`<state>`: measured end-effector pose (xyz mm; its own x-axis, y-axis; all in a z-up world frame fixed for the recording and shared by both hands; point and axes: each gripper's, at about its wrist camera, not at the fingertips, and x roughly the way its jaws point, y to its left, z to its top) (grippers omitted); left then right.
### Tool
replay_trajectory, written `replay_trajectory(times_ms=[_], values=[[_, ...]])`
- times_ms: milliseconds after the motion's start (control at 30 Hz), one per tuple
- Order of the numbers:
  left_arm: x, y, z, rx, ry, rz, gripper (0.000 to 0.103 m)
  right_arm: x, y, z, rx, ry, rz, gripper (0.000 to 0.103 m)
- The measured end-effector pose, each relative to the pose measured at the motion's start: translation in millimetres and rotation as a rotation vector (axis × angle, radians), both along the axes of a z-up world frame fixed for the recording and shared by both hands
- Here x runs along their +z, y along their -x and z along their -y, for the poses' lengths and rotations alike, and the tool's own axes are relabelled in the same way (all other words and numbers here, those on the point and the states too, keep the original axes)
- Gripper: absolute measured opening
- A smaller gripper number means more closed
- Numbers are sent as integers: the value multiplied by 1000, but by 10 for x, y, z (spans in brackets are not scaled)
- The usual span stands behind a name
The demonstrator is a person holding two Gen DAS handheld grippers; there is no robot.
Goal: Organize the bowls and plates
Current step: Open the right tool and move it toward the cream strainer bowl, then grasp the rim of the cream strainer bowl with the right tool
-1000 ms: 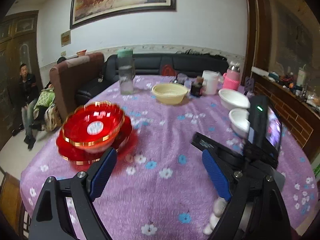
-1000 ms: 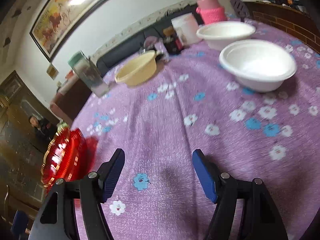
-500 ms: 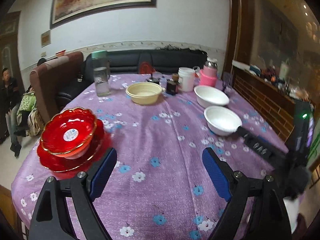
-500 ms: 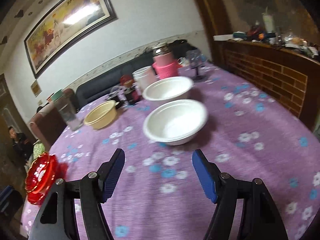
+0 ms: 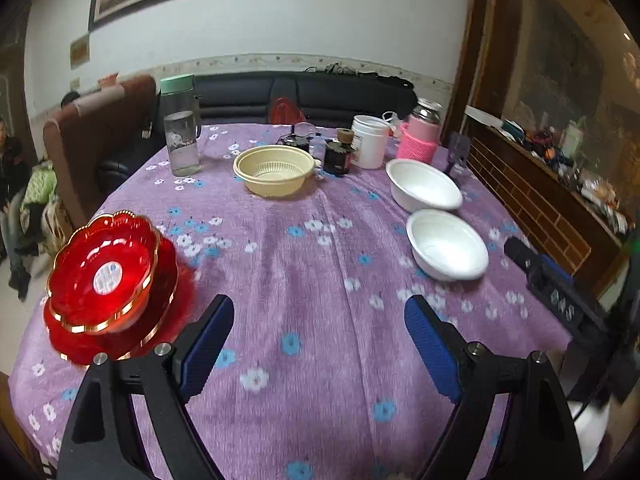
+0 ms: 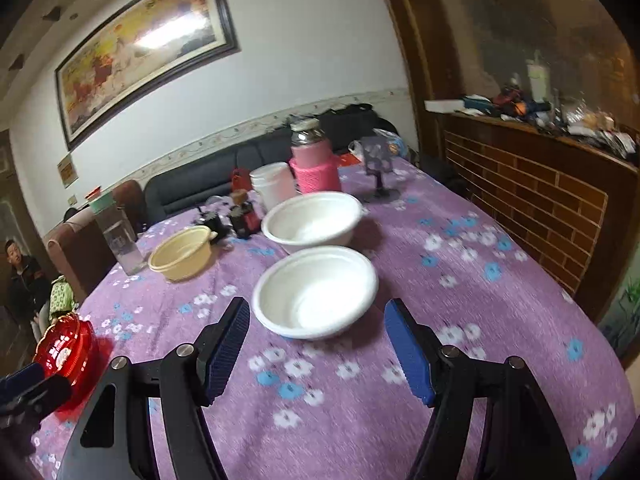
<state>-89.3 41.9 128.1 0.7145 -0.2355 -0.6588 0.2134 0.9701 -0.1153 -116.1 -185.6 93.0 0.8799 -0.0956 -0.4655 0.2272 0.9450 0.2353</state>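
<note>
My left gripper: jaws spread wide, holding nothing, above purple tablecloth. Red bowl sits stacked on red plate, just left of left finger. My right gripper: jaws wide apart, empty, framing near white bowl without touching it. Second white bowl just behind. Right view alone shows clutter on brick counter; left view alone shows red stack fully.
</note>
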Motion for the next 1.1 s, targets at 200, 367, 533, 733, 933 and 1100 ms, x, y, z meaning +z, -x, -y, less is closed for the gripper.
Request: replay_trajectory(times_ms=[200,367,533,733,933,1100], values=[[404,-564,-216,94,16,-22,87,273,-440,-348,122,-38,44,75],[499,-1024,-446,168,14,-112,87,212,-856,-814,235,-77,15,75],[331,-1302,-738,260,57,-216,87,-72,-1080,-1002,257,-111,-54,75],[64,-1329,-819,274,52,-198,87,-259,-1171,-958,217,-91,-87,75],[194,-1043,-836,347,-25,-4,87,-226,-1127,-902,174,-62,-73,75],[529,-832,-1015,392,-73,129,87,-23,-1028,-812,174,-27,-54,75]])
